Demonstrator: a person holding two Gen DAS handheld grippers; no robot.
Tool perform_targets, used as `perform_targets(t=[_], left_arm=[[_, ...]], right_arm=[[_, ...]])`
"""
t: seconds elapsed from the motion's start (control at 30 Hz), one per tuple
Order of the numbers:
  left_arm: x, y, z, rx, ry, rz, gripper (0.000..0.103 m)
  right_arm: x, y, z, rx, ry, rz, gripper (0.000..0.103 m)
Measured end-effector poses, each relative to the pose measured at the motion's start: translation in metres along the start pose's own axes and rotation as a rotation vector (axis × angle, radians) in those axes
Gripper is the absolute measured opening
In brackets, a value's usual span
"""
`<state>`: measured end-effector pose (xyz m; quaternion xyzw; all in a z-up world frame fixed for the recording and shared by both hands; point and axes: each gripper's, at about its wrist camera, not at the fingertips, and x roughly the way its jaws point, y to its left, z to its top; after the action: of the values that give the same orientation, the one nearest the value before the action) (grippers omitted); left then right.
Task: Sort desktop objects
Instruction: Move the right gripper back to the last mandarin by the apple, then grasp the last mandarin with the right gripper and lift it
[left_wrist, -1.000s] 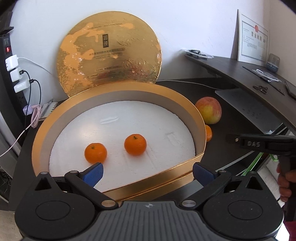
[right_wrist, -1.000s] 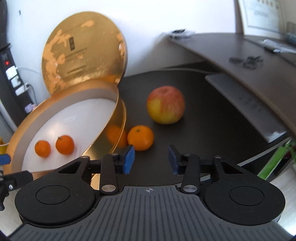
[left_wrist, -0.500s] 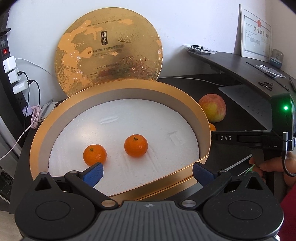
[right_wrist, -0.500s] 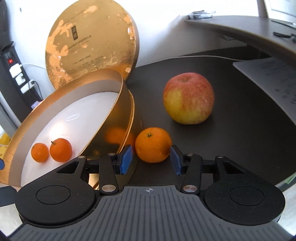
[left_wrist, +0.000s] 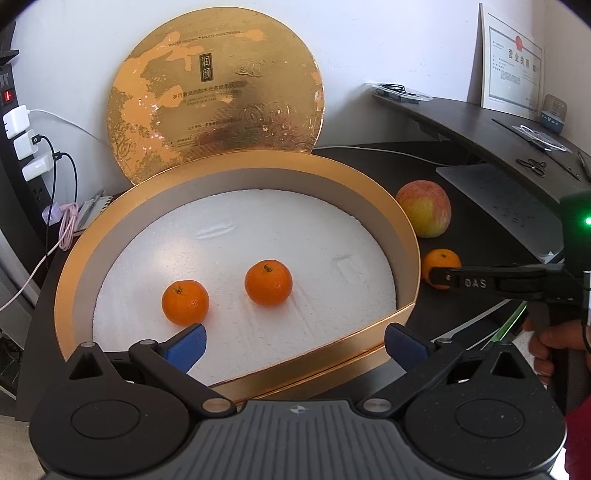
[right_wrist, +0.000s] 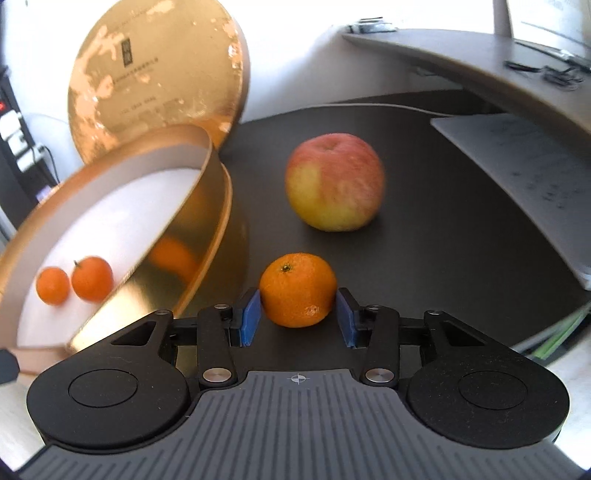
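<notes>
A loose mandarin lies on the dark table beside the round gold box. My right gripper has just been closing, and its blue pads now press both sides of that mandarin. A red-yellow apple sits just beyond it. In the left wrist view, two mandarins rest on the white foam inside the box. My left gripper stands wide open over the box's near rim, holding nothing. The right gripper shows at the right, at the loose mandarin.
The gold lid leans on the wall behind the box. A power strip with chargers and cables hangs at the left. A raised shelf with a framed certificate runs along the right, with a paper sheet below it.
The right gripper has moved forward and down, so the loose mandarin now sits between its pads, which closed onto it. The left gripper has stayed put.
</notes>
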<state>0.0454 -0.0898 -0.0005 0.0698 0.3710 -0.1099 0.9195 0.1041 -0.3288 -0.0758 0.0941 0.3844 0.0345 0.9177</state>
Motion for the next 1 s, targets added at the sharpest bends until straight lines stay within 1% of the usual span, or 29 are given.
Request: perform_targets(t=[0.03,0.07,0.1,0.13,0.17,0.27,0.4,0.43,0.47,0.5,0.63,0.7,0.8,0.9,1.0], left_arm=[[0.000,-0.001,0.000,0.001,0.000,-0.003,0.103],[-0.001,-0.001,-0.001,0.002,0.000,-0.006,0.103],[-0.001,-0.002,-0.001,0.004,0.000,-0.009,0.103],[-0.002,-0.002,-0.001,0.007,-0.002,-0.012,0.103],[-0.003,-0.003,-0.002,0.010,-0.003,-0.014,0.103],[-0.005,-0.001,-0.003,0.007,-0.006,-0.011,0.102],[-0.007,0.003,-0.004,-0.004,-0.008,-0.005,0.102],[-0.007,0.003,-0.004,-0.006,-0.008,-0.004,0.103],[-0.008,0.004,-0.004,-0.007,-0.008,-0.005,0.103],[-0.008,0.004,-0.005,-0.009,-0.009,-0.006,0.103],[-0.012,0.008,-0.007,-0.016,-0.015,-0.017,0.103],[-0.014,0.013,-0.009,-0.028,-0.018,-0.017,0.103],[-0.018,0.023,-0.011,-0.055,-0.025,-0.012,0.102],[-0.023,0.036,-0.014,-0.088,-0.037,-0.005,0.102],[-0.032,0.052,-0.018,-0.129,-0.059,0.009,0.102]], right_arm=[[-0.002,-0.001,-0.001,0.003,0.008,-0.005,0.047],[-0.003,-0.002,-0.002,0.000,0.014,0.000,0.052],[-0.003,-0.001,-0.003,-0.007,0.018,-0.006,0.057],[-0.002,0.001,-0.003,-0.019,0.016,-0.023,0.065],[-0.002,0.003,-0.004,-0.036,0.010,-0.038,0.069],[0.000,0.011,-0.005,-0.085,-0.003,-0.075,0.070],[0.004,0.018,-0.004,-0.113,0.011,-0.115,0.069],[0.005,0.019,-0.004,-0.115,0.010,-0.123,0.065],[0.005,0.019,-0.004,-0.113,0.013,-0.125,0.055],[0.006,0.019,-0.003,-0.114,0.019,-0.132,0.051],[0.003,0.021,-0.003,-0.119,0.024,-0.145,0.050],[-0.005,0.022,-0.002,-0.108,0.009,-0.148,0.050],[-0.030,0.025,0.011,-0.084,-0.058,-0.149,0.050],[-0.066,0.039,0.030,-0.078,-0.179,-0.127,0.050],[-0.100,0.064,0.047,-0.107,-0.279,-0.072,0.050]])
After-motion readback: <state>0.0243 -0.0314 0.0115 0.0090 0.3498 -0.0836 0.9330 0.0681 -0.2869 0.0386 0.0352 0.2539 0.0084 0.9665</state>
